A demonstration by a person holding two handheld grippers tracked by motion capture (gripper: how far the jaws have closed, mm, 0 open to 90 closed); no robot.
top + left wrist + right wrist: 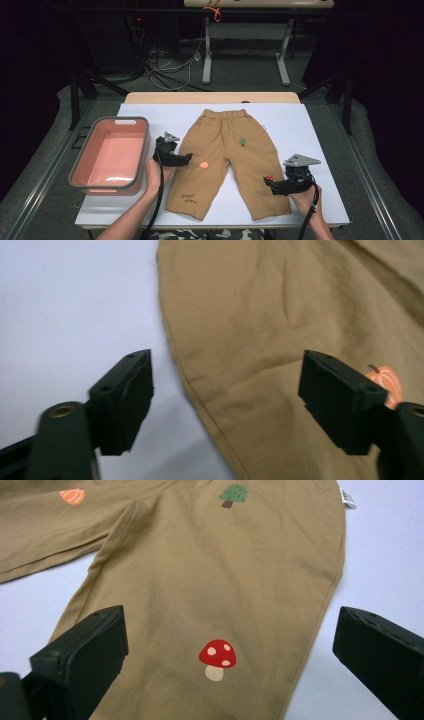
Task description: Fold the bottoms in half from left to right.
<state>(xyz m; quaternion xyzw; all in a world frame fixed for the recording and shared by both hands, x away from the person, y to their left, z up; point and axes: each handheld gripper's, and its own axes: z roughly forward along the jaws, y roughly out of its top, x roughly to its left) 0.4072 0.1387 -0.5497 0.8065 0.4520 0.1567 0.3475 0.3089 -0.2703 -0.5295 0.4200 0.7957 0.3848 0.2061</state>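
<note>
In the high view the tan trousers [227, 155] lie flat and spread on the white tabletop [310, 130], between the left hand-held gripper [187, 159] at one leg's outer edge and the right hand-held gripper [268, 182] at the other leg. The left gripper view shows its jaws released, straddling that leg's side seam [200, 390], a thicker fold likely to give a firm pinch. The right gripper view shows jaws likewise parted around the mushroom print [216, 658]; the cloth looks light, soft and limp, so it should sag wherever unsupported.

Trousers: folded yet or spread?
Spread. The trousers lie flat on the white sheet, both legs apart and full length, waistband at the far end, no fold.
</note>
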